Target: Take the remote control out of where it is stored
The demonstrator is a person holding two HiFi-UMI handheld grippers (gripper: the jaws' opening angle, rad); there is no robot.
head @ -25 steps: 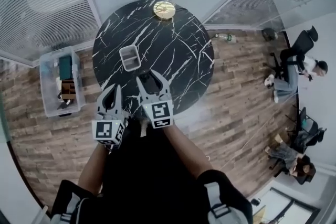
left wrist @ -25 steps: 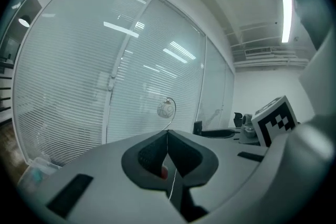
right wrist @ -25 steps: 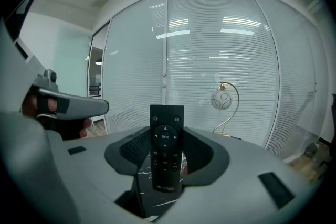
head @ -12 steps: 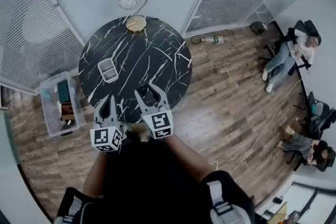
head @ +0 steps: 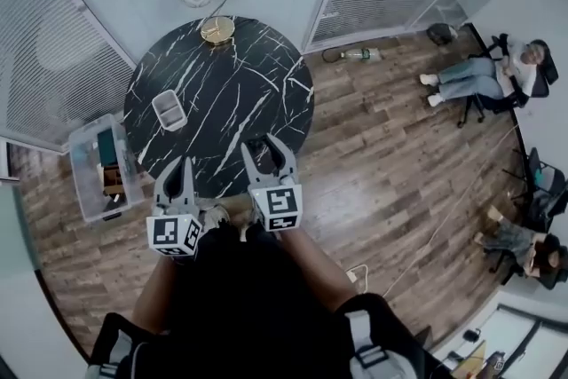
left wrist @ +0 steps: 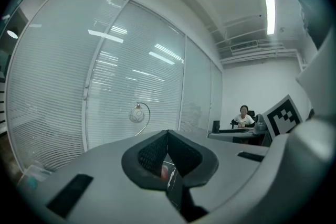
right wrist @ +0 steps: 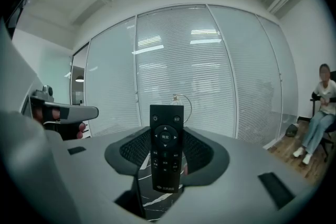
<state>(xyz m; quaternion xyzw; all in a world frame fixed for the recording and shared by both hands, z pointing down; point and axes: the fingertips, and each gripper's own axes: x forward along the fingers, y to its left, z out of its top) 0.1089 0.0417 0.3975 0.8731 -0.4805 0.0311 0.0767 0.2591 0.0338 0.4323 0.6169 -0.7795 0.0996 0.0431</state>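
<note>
Wood-plank floor [head: 382,155] beneath a round black marble counter [head: 222,93] with white veining, which stands before glass walls with slatted blinds. A clear plastic storage bin [head: 89,169] sits on the floor just beside the counter's left edge. A person, seen from above, holds both tools over the counter's near rim.

The right hand-held gripper [head: 266,151], grey with a square-marker cube, is clamped on the slim black rectangular remote control [right wrist: 166,147]. The remote stands upright between the ribbed jaw pads, its button face turned toward the gripper's camera and its upper half rising clear of the jaws. It is off the counter, over the near edge.

The left hand-held gripper [head: 178,177], of the same build, lies just to the left of the right one; its jaws are pressed together with nothing between them.

A gold-based arc lamp [head: 217,29] with a glass globe stands at the counter's far edge. A small open rectangular translucent container [head: 169,109] rests on the counter's left part, well apart from the remote
</note>
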